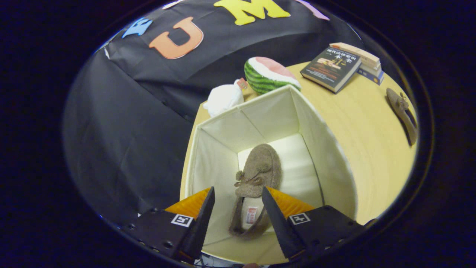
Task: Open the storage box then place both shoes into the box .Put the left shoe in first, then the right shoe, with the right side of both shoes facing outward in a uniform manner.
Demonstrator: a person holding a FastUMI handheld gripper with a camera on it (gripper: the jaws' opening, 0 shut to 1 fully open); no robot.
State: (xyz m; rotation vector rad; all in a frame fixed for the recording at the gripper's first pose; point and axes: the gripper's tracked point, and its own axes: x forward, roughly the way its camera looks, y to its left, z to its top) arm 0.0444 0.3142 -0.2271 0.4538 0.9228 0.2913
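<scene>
One wooden bench (357, 149) carries one open white storage box (327, 163); one brown slipper (256, 175) lies inside, a second slipper (403, 113) well apart. Two books (331, 67), one watermelon slice (269, 74). The gripper (238, 201) hovers above, jaws wide apart, empty.

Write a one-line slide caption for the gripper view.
Open claw poised above the open storage box, one brown shoe lying inside it, the second shoe waiting on the table.

Open cream box (319, 156) on table; brown shoe (256, 178) flat inside; second shoe (403, 113) well apart outside.
</scene>
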